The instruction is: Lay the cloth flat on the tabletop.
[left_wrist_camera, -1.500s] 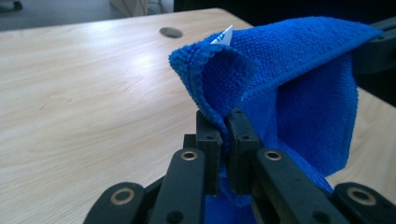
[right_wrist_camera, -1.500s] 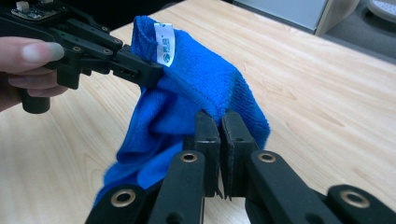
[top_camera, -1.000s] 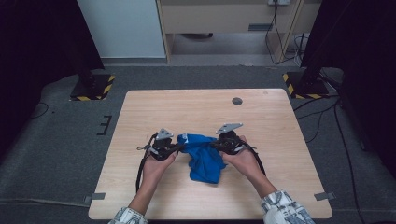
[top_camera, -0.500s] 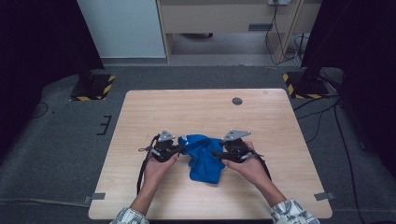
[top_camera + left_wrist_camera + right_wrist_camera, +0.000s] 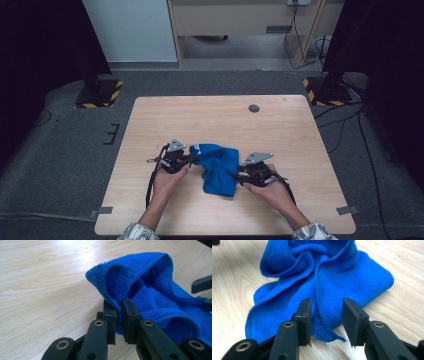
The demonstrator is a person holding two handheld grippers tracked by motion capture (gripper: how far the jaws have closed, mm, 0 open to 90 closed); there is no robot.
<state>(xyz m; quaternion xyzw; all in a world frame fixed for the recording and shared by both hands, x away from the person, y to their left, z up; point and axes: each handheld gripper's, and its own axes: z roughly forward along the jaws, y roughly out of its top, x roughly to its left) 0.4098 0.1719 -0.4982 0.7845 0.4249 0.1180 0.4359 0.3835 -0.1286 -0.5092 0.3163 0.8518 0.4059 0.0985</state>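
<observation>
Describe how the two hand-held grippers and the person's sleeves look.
Both the left gripper and the right gripper are black, each topped by a grey three-cornered plate. A black cable trails back from each beside the forearm. In the gripper views the jaws are flat black bars joined by links with round brass-coloured pivot pins. The sleeves are light with a dark checked pattern.

The right gripper is lower on the table than a second ago — it leaves the upper right edge of the blue cloth and now sits at the cloth's lower right side. Its jaws, clamped then, opened and have just been closing — a cloth corner lies between them, unpinched.
</observation>
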